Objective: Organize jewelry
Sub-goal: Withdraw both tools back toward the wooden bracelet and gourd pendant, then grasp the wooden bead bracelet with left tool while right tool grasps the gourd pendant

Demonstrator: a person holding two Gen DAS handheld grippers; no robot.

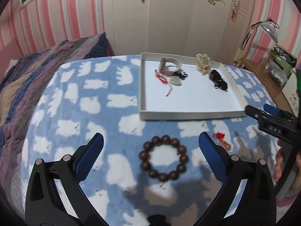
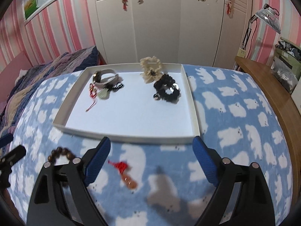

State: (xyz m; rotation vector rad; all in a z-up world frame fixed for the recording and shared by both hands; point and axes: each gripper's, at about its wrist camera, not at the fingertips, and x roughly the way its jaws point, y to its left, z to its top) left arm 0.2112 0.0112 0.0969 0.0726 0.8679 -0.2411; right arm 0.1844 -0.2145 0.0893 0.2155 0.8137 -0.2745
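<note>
**Sizing up two loose pieces left on the blanket**

Standing by the bed, I saw two pieces outside the white tray (image 2: 129, 139): a bead bracelet (image 1: 163, 157) and a small red-tasselled charm (image 2: 124, 173), both lying on the blue bear-print blanket (image 2: 235, 131).

Bracelet first. It lay flat between the left gripper (image 1: 150, 148) fingers, which were spread wide w/ nothing in them. Beads looked like dark brown wood, round, fairly big, strung in a closed ring. My guess: hard, smooth beads on a stretchy cord, so the ring would flop and sag when lifted, not stay stiff. Not heavy, not fragile. Best hold was prob. across one side of the ring, pinching a bead or two; a round bead could roll out of a shallow pinch.

Charm lay between the right gripper (image 2: 151, 151) fingers, also spread wide and empty. Red tassel at one end, orange glossy drop at the other; blurred, so no finer detail. Very light, limp at the tassel, prob. slick at the drop. I'd take the drop.

In the tray already: a watch (image 2: 105, 77), cream scrunchie (image 2: 150, 69), black scrunchie (image 2: 167, 88), etc.
</note>
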